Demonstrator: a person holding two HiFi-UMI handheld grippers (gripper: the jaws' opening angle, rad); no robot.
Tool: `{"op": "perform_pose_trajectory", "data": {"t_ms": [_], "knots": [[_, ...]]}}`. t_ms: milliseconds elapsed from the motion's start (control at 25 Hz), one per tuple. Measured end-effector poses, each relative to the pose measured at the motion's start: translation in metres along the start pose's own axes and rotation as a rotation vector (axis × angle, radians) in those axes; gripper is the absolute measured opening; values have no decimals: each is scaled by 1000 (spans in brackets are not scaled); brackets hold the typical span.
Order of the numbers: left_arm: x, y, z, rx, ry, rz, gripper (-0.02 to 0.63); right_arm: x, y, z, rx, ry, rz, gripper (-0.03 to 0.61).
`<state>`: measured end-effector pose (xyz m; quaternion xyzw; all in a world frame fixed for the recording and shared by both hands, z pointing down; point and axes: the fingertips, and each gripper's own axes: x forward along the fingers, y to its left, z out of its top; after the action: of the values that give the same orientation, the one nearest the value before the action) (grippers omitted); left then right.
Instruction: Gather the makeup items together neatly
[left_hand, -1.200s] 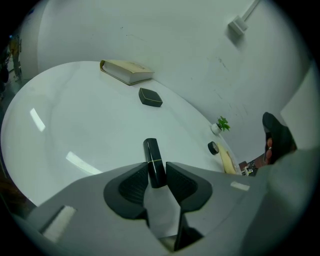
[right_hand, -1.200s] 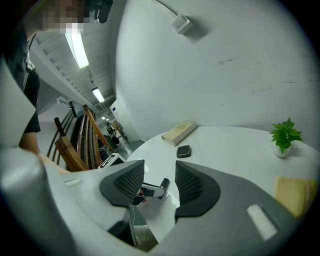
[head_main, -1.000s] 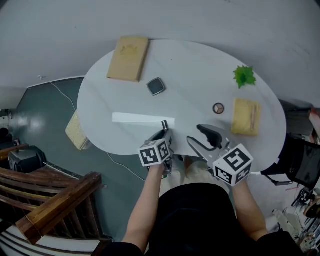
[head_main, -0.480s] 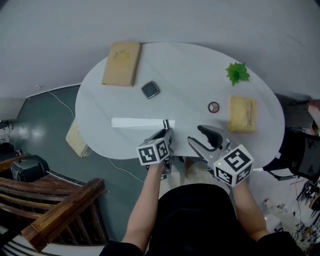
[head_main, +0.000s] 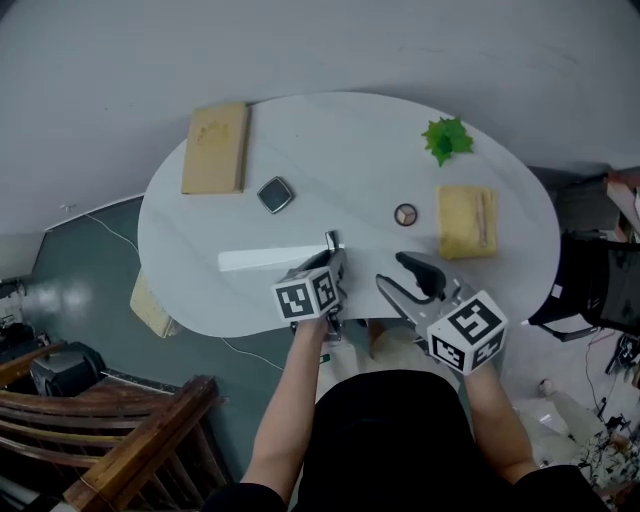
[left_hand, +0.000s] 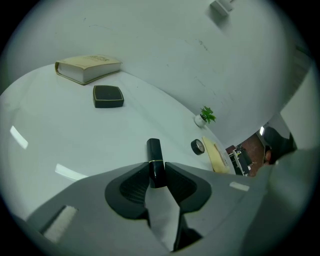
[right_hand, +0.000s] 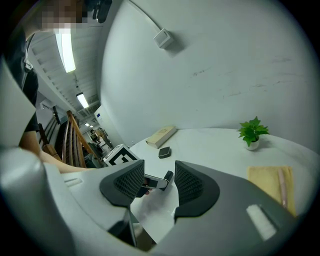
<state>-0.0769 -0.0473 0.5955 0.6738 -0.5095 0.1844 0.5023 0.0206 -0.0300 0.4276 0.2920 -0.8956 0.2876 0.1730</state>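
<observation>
Black lipstick (left_hand: 154, 152) with gold band — white table (head_main: 340, 140), green plant (head_main: 446, 138).

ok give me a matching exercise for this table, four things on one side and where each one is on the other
Things:
1. black lipstick tube
2. dark square compact
3. small green potted plant
4. tan closed book

Places:
a. far edge of the white table, towards the head view's right
b. between the jaws of the left gripper
c. the table's end at the head view's left
d. flat on the table just right of the book

Pairs: 1-b; 2-d; 3-a; 4-c
</observation>
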Motion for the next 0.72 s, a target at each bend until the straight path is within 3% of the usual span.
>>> {"op": "perform_pose_trajectory", "data": {"t_ms": [720], "knots": [[39,-22,29,66,64,1,97,-19,-31,-3,65,-14,-83,188]]}}
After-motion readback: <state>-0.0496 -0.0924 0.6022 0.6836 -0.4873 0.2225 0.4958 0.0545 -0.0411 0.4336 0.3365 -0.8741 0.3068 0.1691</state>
